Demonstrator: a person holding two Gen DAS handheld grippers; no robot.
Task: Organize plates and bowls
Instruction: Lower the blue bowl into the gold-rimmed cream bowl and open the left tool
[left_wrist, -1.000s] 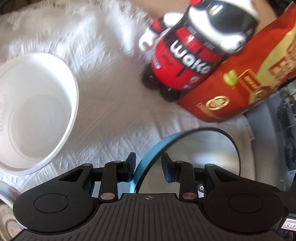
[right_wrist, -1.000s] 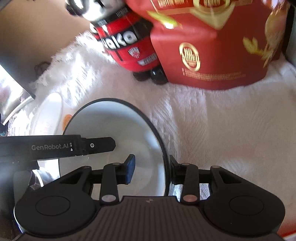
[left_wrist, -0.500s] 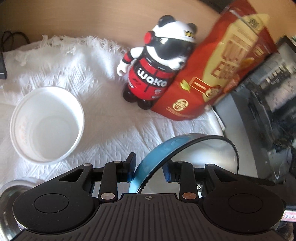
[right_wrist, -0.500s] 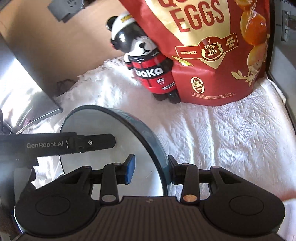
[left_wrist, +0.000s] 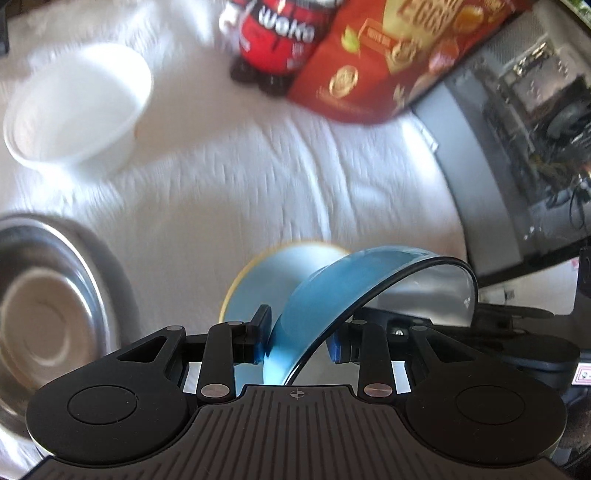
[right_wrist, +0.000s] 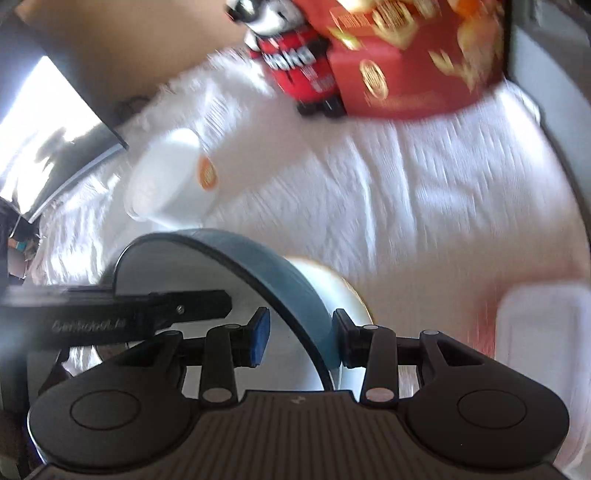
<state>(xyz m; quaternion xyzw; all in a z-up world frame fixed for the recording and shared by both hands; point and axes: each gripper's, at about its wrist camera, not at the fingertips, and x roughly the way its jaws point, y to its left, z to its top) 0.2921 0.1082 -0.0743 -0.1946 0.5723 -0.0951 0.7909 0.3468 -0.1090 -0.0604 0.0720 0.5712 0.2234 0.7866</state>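
Note:
Both grippers hold one blue bowl with a dark rim by opposite sides. In the left wrist view my left gripper (left_wrist: 298, 338) is shut on the blue bowl (left_wrist: 325, 284), which is tilted on edge. In the right wrist view my right gripper (right_wrist: 301, 338) is shut on the same bowl (right_wrist: 280, 273), with the left gripper's arm (right_wrist: 122, 306) reaching in from the left. Just beyond the bowl a pale blue plate with a gold rim (left_wrist: 258, 277) lies on the white cloth; it also shows in the right wrist view (right_wrist: 332, 284).
A white bowl (left_wrist: 77, 107) stands at the far left, also in the right wrist view (right_wrist: 166, 181). A steel bowl holding a white dish (left_wrist: 48, 306) sits near left. A panda figure (left_wrist: 273, 40) and a red snack bag (left_wrist: 388, 62) stand behind. A white container (right_wrist: 543, 332) lies right.
Both grippers have come down and tipped forward with the blue bowl. The gold-rimmed plate, the steel bowl and the white container have come into view. The frames are now motion-blurred.

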